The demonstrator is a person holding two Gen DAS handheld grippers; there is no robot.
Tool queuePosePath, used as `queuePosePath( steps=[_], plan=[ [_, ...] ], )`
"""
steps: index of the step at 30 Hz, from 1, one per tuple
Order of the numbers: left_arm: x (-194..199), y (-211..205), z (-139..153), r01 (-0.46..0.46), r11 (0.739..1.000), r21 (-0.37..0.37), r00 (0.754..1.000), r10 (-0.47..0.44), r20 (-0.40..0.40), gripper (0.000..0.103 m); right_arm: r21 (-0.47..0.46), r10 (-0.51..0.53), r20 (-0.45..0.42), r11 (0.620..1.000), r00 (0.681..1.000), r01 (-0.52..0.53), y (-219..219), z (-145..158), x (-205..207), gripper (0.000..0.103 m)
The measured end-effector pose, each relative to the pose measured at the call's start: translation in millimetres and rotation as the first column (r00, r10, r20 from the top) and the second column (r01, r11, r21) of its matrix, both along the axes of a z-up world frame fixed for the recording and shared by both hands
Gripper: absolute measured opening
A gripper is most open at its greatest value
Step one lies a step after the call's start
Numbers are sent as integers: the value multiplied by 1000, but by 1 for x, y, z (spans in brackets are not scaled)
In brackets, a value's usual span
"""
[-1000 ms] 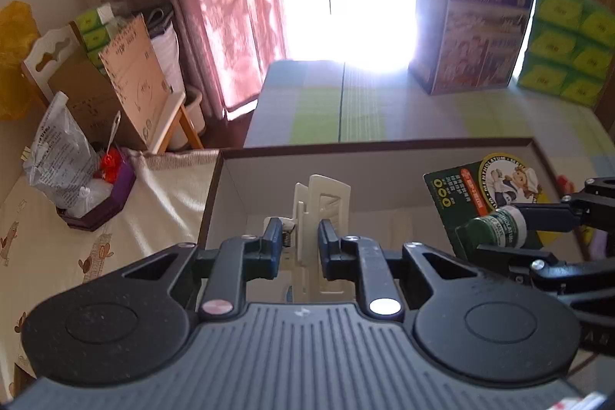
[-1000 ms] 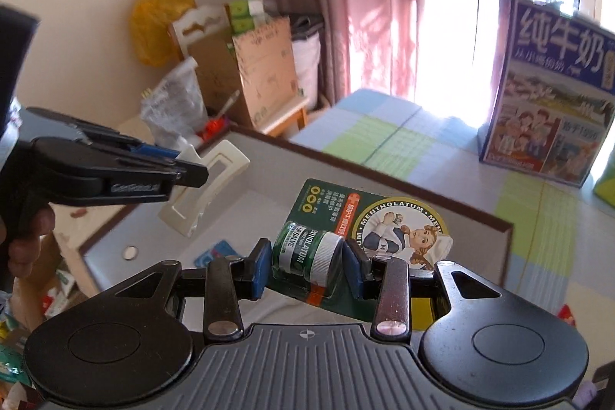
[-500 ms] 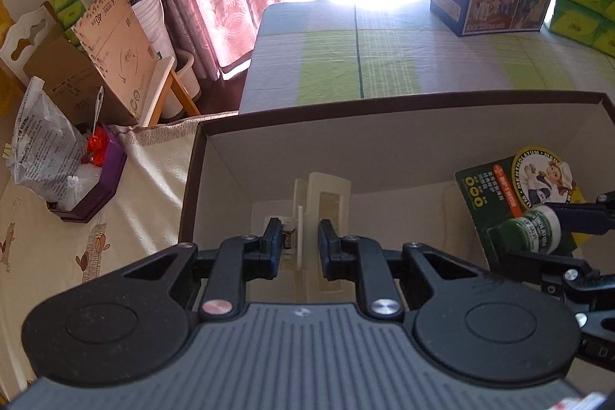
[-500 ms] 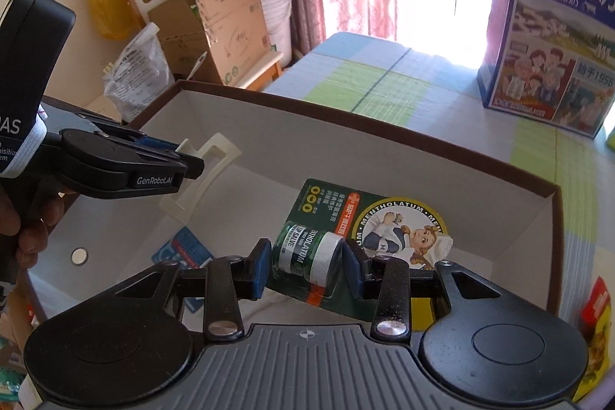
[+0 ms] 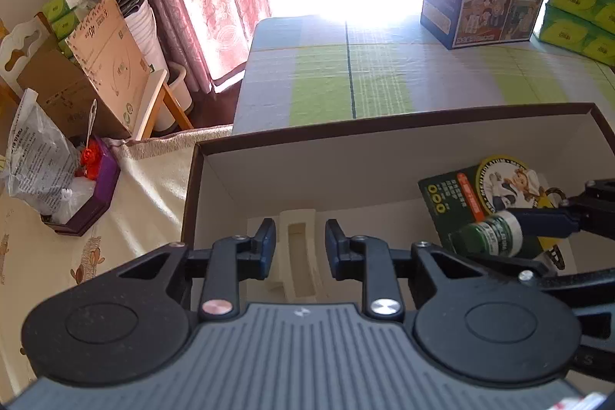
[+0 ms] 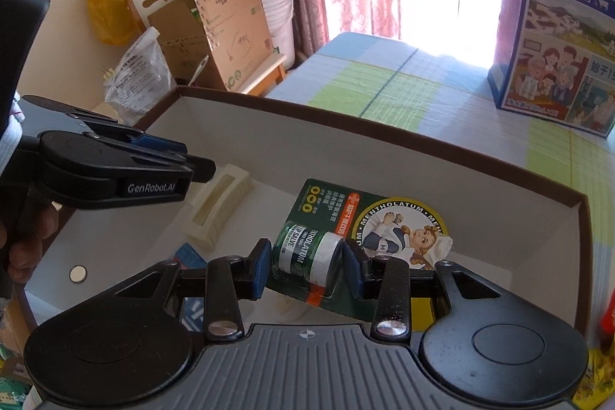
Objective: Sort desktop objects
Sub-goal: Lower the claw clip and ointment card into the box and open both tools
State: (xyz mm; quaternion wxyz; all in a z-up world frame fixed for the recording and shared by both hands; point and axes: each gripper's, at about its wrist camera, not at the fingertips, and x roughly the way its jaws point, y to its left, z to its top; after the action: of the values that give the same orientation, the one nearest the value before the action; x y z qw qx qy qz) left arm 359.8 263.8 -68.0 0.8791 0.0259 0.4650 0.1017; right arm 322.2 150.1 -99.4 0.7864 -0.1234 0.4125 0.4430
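Found the left claw (image 5: 300, 244) spread apart, straddling the cream hair clip (image 5: 298, 218) without touching it; clip flat on the floor of the box (image 5: 384, 129), toward its left wall. Found the right claw (image 6: 306, 268) clamped on the jar of the lip salve pack (image 6: 307, 252), low inside the box on the right. Could not tell whether its card touched the floor.

Judged the likeliest slip a snag: card edge catching the far wall, or the pack tipping over on letting go. Also feared a knock between the two claws, both crowded inside one box.

Saw open floor between clip and pack, with a coin (image 6: 78, 273) and a blue card (image 6: 188, 256) nearer. Reckoned straight up the clearest way out.
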Motion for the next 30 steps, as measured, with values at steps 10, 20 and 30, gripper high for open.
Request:
queuePosePath(
  steps=[10,20,30],
  plan=[
    [-14,0,10,-17,1000,12,999,17,27,36,81,5,20,997,1000,-7,0,5,-2,68],
    [-43,-8,32,-34,999,2,996,33,82,65,30,0,38,1000,999,-2,-29,23,-18,93],
    [-73,-30,54,-24,1000,-15,994,26,110,81,18,-37,76,999,996,36,-62,48,-37,101]
  ],
)
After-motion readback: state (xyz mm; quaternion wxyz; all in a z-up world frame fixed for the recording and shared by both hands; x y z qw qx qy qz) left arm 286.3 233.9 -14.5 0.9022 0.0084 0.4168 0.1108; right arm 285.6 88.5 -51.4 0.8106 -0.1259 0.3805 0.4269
